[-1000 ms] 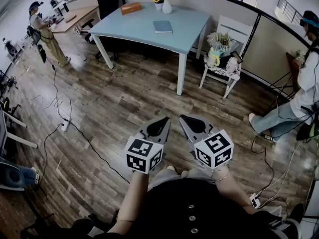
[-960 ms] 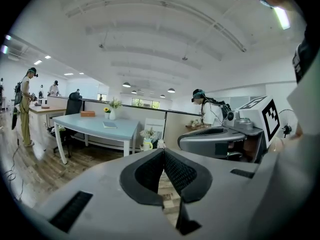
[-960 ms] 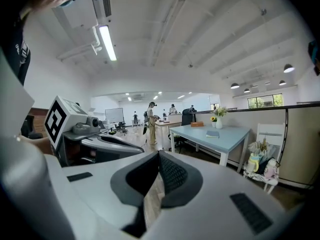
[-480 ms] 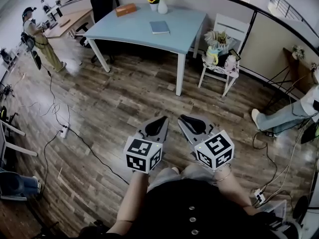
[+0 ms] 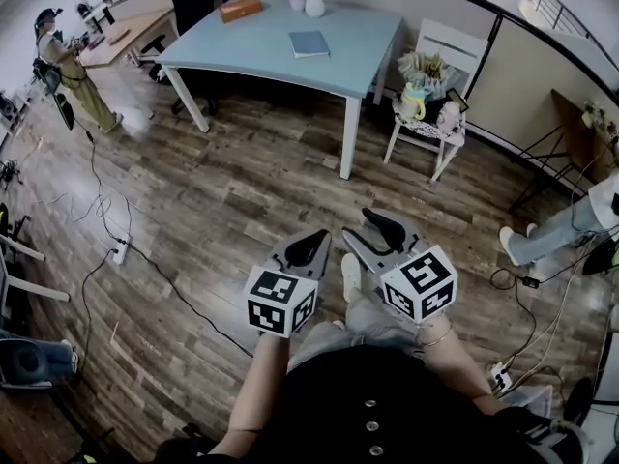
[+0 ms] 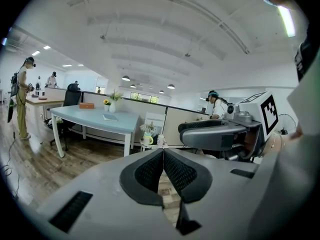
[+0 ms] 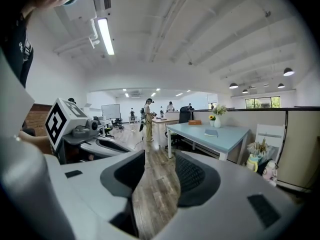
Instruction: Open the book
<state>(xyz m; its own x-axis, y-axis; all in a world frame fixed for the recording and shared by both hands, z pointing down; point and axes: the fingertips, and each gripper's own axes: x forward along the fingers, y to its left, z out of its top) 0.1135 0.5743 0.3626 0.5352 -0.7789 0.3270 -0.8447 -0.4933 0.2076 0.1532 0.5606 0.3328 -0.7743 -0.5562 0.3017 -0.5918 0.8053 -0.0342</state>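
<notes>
Since the book [image 5: 309, 43] lies flat and closed on the light-blue table [image 5: 261, 61], well apart from both grippers across bare wood floor, the coming move turns on closing that distance: from the jaws it sits at 12 o'clock. Its long axis is too small to judge. I count one book, one white vase of flowers [image 5: 314, 2] at its 12 o'clock and one brown box [image 5: 240, 9] at its 10 o'clock. The left gripper [image 5: 308, 247] points almost straight at the book, its jaws pressed together on nothing. The right gripper [image 5: 380, 228], one of two in all, is held slightly further forward, its jaws parted with only floor between them; neither is clearly the nearer, and both must travel before any cover can be lifted.
</notes>
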